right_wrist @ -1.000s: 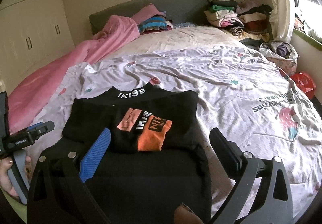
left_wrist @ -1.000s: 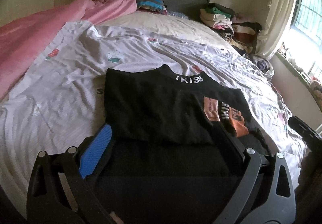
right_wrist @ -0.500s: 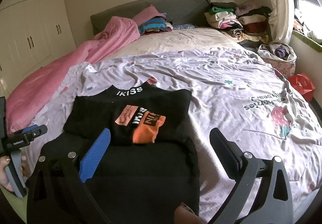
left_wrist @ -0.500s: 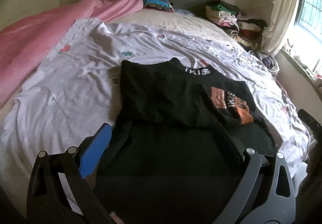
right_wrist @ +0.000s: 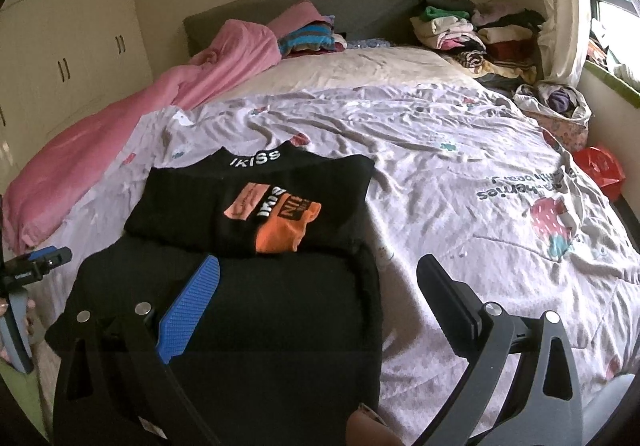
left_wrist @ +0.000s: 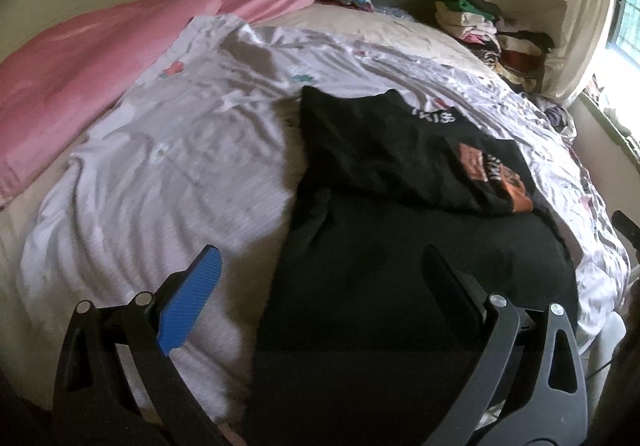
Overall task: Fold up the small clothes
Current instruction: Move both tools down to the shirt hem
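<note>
Leftward and back my left gripper [left_wrist: 320,278] has drifted, so the black sweater [left_wrist: 400,181] now sits right of centre in its view. Both my grippers, right gripper [right_wrist: 320,286] included, are spread wide, empty. Partly folded, the sweater lies on the lilac bedsheet [right_wrist: 460,173], lower left in the right view.

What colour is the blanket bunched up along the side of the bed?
Pink. The blanket shows best in the right wrist view, heaped along the bed's far-left side.

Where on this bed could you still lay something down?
Free: the sheet between the black top and the window side, and the beige strip below the headboard. Crowded: clothes piles in the far corner, the pink blanket along the wardrobe side.
</note>
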Tool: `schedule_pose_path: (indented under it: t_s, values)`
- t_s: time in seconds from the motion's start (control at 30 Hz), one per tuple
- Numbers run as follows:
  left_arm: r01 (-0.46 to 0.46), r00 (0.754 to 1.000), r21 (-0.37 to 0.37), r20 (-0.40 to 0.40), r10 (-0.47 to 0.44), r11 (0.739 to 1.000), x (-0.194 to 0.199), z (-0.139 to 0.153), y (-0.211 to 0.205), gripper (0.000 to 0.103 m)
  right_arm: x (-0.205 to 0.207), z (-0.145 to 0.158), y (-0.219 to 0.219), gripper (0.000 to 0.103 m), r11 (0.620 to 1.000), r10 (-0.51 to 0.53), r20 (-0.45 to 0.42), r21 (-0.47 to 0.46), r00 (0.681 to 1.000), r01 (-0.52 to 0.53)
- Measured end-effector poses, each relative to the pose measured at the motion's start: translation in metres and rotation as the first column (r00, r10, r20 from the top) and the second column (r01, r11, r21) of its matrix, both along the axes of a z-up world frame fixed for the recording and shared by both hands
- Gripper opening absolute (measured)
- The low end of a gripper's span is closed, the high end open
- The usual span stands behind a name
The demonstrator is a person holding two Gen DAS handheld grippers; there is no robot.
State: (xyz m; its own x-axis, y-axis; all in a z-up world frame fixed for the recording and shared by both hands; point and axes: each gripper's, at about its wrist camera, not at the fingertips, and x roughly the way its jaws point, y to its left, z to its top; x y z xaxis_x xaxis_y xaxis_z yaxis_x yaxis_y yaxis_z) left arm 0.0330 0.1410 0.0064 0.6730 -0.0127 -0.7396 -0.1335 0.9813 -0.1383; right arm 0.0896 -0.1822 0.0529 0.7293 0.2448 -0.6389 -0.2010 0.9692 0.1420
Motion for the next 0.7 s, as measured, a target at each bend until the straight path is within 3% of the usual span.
schedule_pose_path:
  t_s: [0.53,0.7]
  values:
    - [-0.001,0.999,-0.07,-0.047,-0.002,0.998,-0.043,-0.016,0.023,0.093,-0.017,-0.013,0.014,0.098,0.997,0.073,-0.035,-0.029,0.997,-0.074]
    - [0.032,0.997,-0.078,-0.074,-0.038,0.996,-0.051,-0.023,0.018,0.075,-0.022,-0.022,0.014,0.098,0.996,0.08,-0.059,-0.04,0.995,-0.082]
